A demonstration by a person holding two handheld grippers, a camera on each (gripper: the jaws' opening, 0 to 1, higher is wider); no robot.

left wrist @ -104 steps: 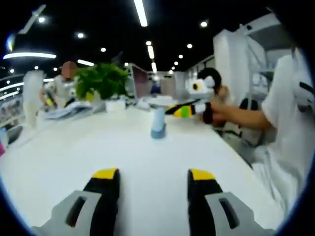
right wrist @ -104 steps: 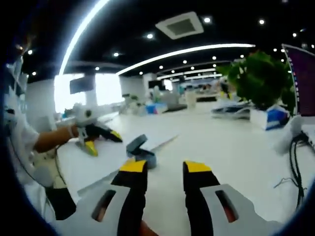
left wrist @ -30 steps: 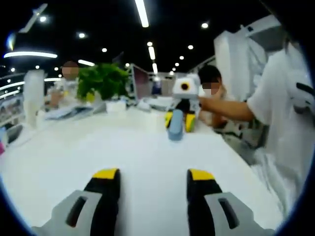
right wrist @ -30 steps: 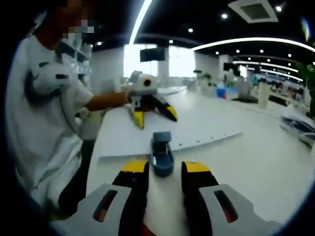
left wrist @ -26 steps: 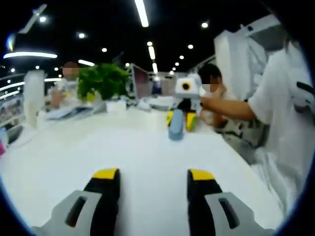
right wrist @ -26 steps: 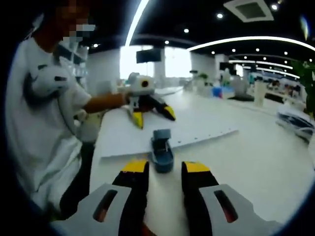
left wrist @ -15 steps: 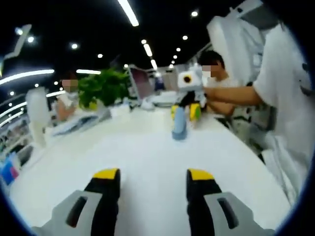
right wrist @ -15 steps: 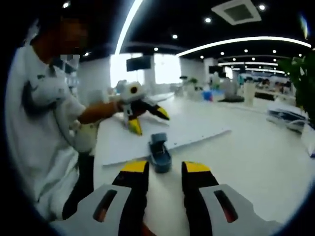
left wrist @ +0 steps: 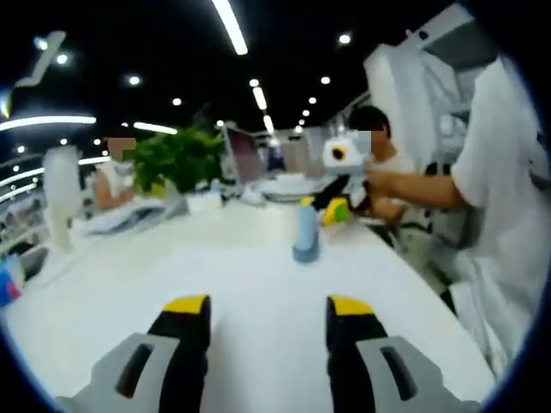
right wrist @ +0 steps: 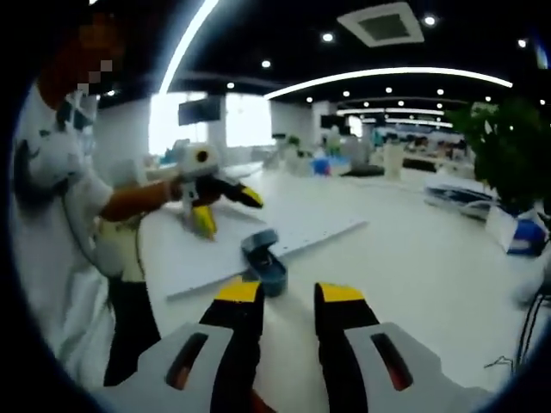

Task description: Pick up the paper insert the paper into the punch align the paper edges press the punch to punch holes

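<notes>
A white paper sheet [right wrist: 284, 225] lies flat on the white table, and a blue-grey hole punch [right wrist: 264, 265] sits on its near edge with the handle up. In the left gripper view the punch [left wrist: 306, 234] stands upright at mid-table. My left gripper [left wrist: 267, 305] is open, its jaws spread wide with nothing between them; in the right gripper view this left gripper [right wrist: 225, 209] hovers low over the sheet's far part. My right gripper [right wrist: 288, 294] is open with a narrow empty gap, just short of the punch, and the same right gripper [left wrist: 331, 206] is beside the punch.
A potted plant [left wrist: 176, 159] and a laptop [left wrist: 245, 155] stand at the table's far end. A blue and white box [right wrist: 516, 232] and loose cables [right wrist: 521, 340] lie at the right. The person in a white shirt [right wrist: 52, 215] stands at the table's side; another person [left wrist: 116, 172] sits far back.
My right gripper has drawn back and swung off the punch, which now sits just left of its jaws rather than between the tips. The left gripper stays over the paper.
</notes>
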